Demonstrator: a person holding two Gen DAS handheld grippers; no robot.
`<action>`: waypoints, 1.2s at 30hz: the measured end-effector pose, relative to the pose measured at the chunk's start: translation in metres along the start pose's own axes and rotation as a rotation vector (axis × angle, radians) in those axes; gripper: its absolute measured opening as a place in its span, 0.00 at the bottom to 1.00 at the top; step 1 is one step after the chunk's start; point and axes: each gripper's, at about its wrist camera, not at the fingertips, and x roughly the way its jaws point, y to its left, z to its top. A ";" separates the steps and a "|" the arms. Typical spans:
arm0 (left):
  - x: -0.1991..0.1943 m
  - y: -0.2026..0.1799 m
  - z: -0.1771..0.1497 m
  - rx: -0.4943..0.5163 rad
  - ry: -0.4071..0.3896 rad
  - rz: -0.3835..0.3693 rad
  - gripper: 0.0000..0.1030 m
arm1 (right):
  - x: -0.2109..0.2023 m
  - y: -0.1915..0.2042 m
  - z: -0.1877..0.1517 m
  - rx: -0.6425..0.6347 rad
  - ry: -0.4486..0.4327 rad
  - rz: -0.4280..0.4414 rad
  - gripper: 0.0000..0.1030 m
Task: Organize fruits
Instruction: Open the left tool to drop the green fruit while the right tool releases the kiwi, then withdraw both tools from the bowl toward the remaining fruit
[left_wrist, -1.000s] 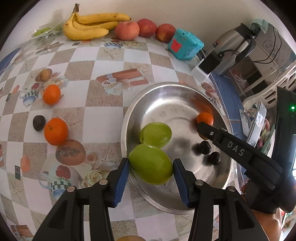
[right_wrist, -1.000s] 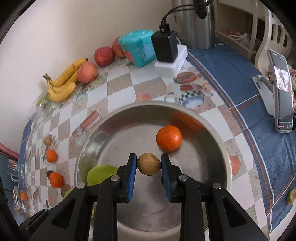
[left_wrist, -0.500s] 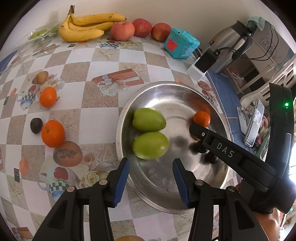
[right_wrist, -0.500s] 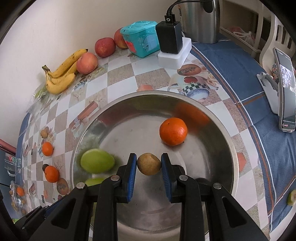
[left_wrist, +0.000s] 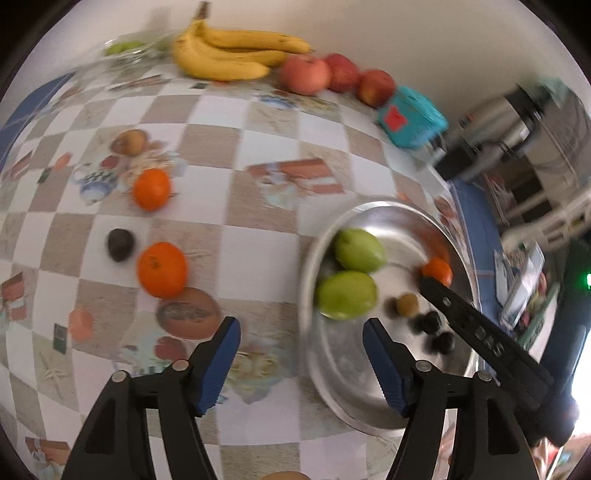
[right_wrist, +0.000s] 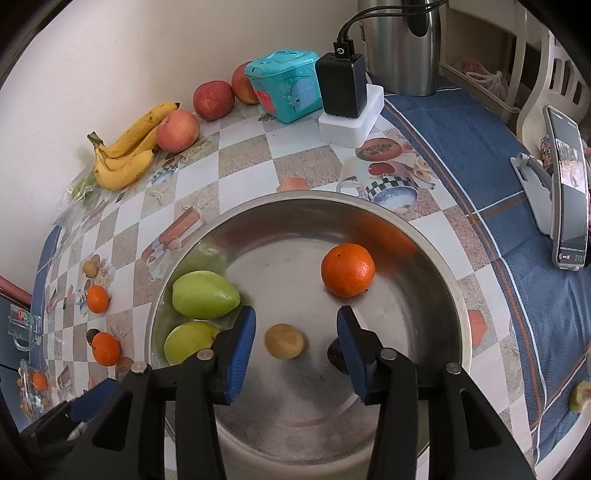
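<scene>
**Small brown fruit released into the steel bowl; left hand-held gripper swings toward the loose fruit**

A tabletop (right_wrist: 243, 147) covered in a checkered, picture-printed cloth runs up to a pale wall, where bananas (right_wrist: 125, 147) and red apples (right_wrist: 177, 131) lie at about 10 o'clock in the right wrist view. A wide steel bowl (right_wrist: 436, 258) fills the centre of that view. It holds 2 green mangoes (right_wrist: 205, 295), 1 orange (right_wrist: 347, 269), a small brown fruit (right_wrist: 284, 340) and dark small fruits, partly hidden.

The right hand-held gripper (right_wrist: 295, 345) is opening; the brown fruit lies on the bowl floor between the blue pads, touching neither. The left hand-held gripper (left_wrist: 301, 365) is opening too, with nothing between its pads, over the bowl's rim at the 9 o'clock side.

Judged by looks, the brown fruit is light, round and firm, likely to roll on slick steel; taking it across its widest middle would suit. The 2 oranges (left_wrist: 161, 269) on the cloth at 9 o'clock in the left view look firm, slightly yielding, easy to pinch across the middle.

1 second ago the right pads were clamped on the brown fruit, and the left pads flanked a mango inside the bowl. The left view has since shifted sideways, putting the bowl at 3 o'clock.
</scene>
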 end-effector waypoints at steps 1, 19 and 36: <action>-0.002 0.006 0.003 -0.020 -0.004 0.004 0.71 | 0.000 0.001 0.000 -0.002 0.000 0.000 0.46; -0.036 0.081 0.026 -0.258 -0.112 0.093 0.76 | -0.017 0.040 -0.005 -0.113 -0.020 0.038 0.45; -0.045 0.097 0.027 -0.292 -0.137 0.121 0.76 | -0.025 0.076 -0.012 -0.216 -0.033 0.051 0.45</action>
